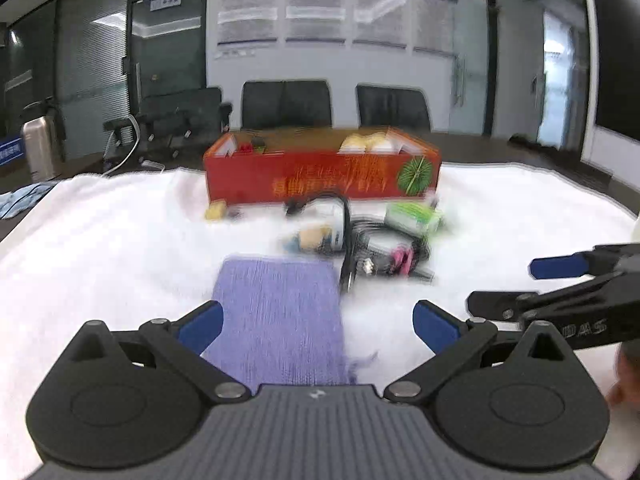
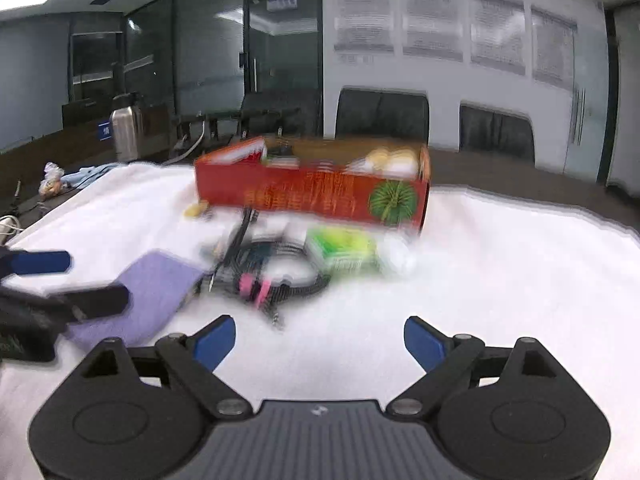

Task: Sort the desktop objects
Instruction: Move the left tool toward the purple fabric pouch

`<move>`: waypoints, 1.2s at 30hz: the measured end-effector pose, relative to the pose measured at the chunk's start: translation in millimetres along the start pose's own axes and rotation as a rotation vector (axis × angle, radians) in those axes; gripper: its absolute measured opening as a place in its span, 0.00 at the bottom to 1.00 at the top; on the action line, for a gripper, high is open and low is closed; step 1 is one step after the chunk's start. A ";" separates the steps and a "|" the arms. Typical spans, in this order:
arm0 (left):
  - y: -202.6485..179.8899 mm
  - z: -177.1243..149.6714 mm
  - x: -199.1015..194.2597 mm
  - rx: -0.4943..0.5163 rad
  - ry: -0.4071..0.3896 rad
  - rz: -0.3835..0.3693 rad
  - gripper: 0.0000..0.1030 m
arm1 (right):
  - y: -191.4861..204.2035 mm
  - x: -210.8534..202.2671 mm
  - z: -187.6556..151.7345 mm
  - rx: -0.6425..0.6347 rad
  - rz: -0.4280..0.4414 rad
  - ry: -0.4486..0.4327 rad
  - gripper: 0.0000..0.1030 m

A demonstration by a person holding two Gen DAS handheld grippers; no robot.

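Left wrist view is blurred, yet the big things read clearly. White cloth (image 1: pixel 100 240) fills the middle and lower frame. On it, at centre just above the middle, stands the red box (image 1: pixel 320 178), open-topped, with pale and dark things inside that I cannot make out. Below it, in the lower centre, lies the purple cloth (image 1: pixel 280 320), flat, its near end between my fingers. My left claw (image 1: pixel 318 322) is spread wide, one blue pad on each side of that cloth, pinching nothing. My right claw (image 1: pixel 508 284) comes in from the right edge, its two fingers apart and empty above the white cloth.

Between the red box and the purple cloth sits the clutter: a black cable (image 1: pixel 360 256) coiled just right of the purple cloth's far corner, a green packet (image 1: pixel 416 218) right of centre near the box, a small tube (image 1: pixel 316 238) lying beside the cable, and a yellow bit (image 1: pixel 216 212) at the box's lower left corner.

From the right wrist view, my right claw (image 2: pixel 320 342) is spread at the bottom centre over bare white cloth (image 2: pixel 500 280), and my left claw (image 2: pixel 80 280) shows at the left edge with its lower finger over the purple cloth (image 2: pixel 160 284). The cable (image 2: pixel 276 280) lies centre, the green packet (image 2: pixel 344 252) just right of it, and the red box (image 2: pixel 312 188) behind both.
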State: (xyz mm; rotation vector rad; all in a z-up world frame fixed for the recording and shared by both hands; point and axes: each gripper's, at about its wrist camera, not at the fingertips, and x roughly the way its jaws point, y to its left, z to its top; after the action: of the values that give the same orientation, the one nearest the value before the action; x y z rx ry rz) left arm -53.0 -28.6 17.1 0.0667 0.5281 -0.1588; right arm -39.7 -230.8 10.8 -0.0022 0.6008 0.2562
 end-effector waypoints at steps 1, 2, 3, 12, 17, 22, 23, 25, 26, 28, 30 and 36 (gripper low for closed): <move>-1.4 -3.6 3.5 0.003 0.011 0.010 1.00 | -1.8 1.1 -5.7 0.012 0.002 0.013 0.88; -1.0 -6.6 6.1 0.005 0.023 0.007 1.00 | -4.3 2.8 -7.1 0.033 -0.013 0.027 0.88; -0.7 -7.1 7.7 0.002 0.035 0.006 1.00 | -8.2 1.8 -8.0 0.067 -0.020 0.029 0.88; 9.0 -13.7 10.9 -0.055 0.089 -0.030 1.00 | -21.3 8.4 -15.3 0.193 0.049 0.009 0.89; 7.9 -13.4 10.7 -0.056 0.090 -0.032 1.00 | -7.2 9.1 -17.6 0.134 0.001 0.004 0.89; 8.8 -13.7 9.1 -0.063 0.087 -0.037 1.00 | -4.8 5.3 -18.7 0.113 -0.014 0.004 0.89; 8.3 -13.8 9.1 -0.062 0.087 -0.035 1.00 | -6.6 4.9 -18.9 0.122 -0.007 0.003 0.89; 8.1 -13.9 7.3 -0.060 0.079 -0.033 1.00 | -9.1 3.8 -19.4 0.132 0.005 0.001 0.89; 8.6 -14.1 5.6 -0.063 0.069 -0.034 1.00 | -10.0 3.6 -19.3 0.132 0.012 0.003 0.89; 10.5 -12.8 -0.1 -0.070 0.052 -0.029 1.00 | -10.9 2.7 -18.3 0.125 0.026 0.011 0.89; 13.1 -6.4 -8.4 -0.040 0.038 -0.026 1.00 | -13.1 1.8 -14.4 0.115 0.038 0.041 0.89; 45.7 14.7 9.1 -0.051 0.047 0.050 1.00 | -14.1 2.8 12.1 -0.088 -0.021 0.011 0.87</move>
State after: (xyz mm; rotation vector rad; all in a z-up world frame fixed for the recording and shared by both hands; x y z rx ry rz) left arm -30.2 13.7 26.2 0.0339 0.5766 -0.0950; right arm -27.3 -242.9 18.2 -0.0949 0.6000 0.2625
